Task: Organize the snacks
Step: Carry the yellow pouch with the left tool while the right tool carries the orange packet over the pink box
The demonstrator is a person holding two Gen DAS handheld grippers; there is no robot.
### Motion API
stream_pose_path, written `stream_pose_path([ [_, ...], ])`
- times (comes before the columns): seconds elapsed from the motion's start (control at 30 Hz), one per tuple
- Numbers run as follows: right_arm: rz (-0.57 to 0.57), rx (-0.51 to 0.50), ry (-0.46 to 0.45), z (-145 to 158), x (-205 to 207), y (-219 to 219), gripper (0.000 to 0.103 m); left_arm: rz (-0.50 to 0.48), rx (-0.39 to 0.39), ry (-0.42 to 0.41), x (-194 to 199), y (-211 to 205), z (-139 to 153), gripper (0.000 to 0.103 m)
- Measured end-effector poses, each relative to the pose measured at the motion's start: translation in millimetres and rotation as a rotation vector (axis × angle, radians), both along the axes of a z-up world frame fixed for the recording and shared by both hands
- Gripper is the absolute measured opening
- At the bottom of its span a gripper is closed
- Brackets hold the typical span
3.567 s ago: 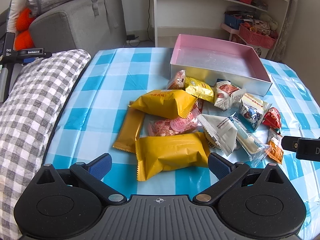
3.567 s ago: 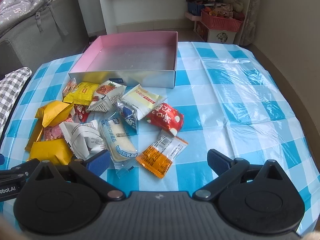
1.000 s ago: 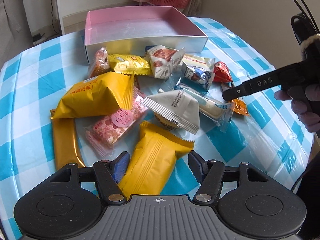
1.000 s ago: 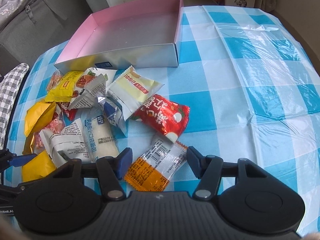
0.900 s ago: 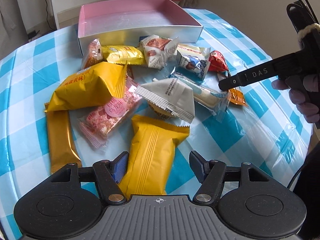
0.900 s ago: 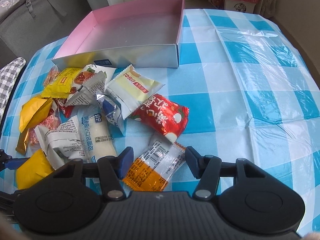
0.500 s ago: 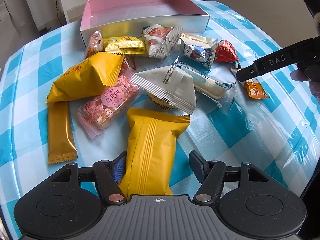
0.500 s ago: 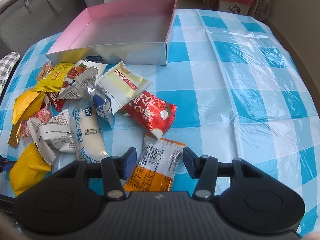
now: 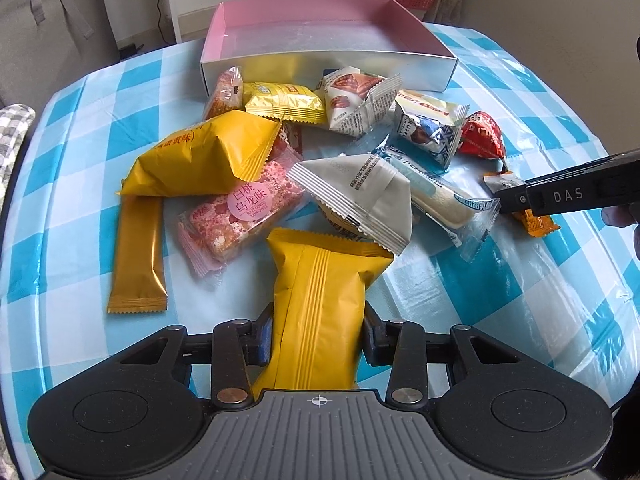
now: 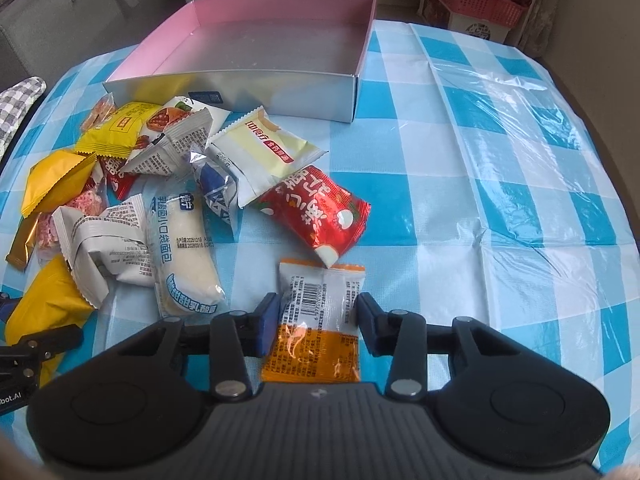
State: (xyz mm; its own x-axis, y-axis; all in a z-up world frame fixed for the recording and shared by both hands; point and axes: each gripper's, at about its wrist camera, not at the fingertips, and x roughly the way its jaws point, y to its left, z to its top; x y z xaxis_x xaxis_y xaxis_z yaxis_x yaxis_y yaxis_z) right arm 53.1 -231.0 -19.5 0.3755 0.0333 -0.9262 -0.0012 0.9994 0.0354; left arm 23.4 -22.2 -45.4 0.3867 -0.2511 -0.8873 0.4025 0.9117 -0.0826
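Yellow pillow pack [image 9: 318, 304] sits clamped in the left gripper [image 9: 316, 338] on the table [image 10: 500, 184]; the right gripper [image 10: 316, 326] pinches an orange-and-white sachet [image 10: 318, 316]; lift both clear, carry over the wall of the one pink box [image 10: 280, 40]; about a dozen snacks remain loose.

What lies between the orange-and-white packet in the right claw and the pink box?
In the right wrist view, the red snack packet and then the pale yellow packet lie between the orange-and-white packet and the pink box.
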Motion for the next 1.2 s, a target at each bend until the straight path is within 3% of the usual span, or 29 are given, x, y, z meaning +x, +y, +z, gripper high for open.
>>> stream_pose_path([
  [0.7, -0.064, 0.092, -0.125, 42, 1, -10, 0.036, 0.067, -0.158, -0.114, -17, 20, 62, 0.037],
  [1.07, -0.119, 0.2, -0.174, 67, 26, -18, 0.036, 0.134, -0.165, -0.118, 17, 16, 76, 0.037],
  [1.2, -0.131, 0.244, -0.174, 71, 50, -20, 0.036, 0.133, -0.129, -0.134, 39, 3, 82, 0.037],
])
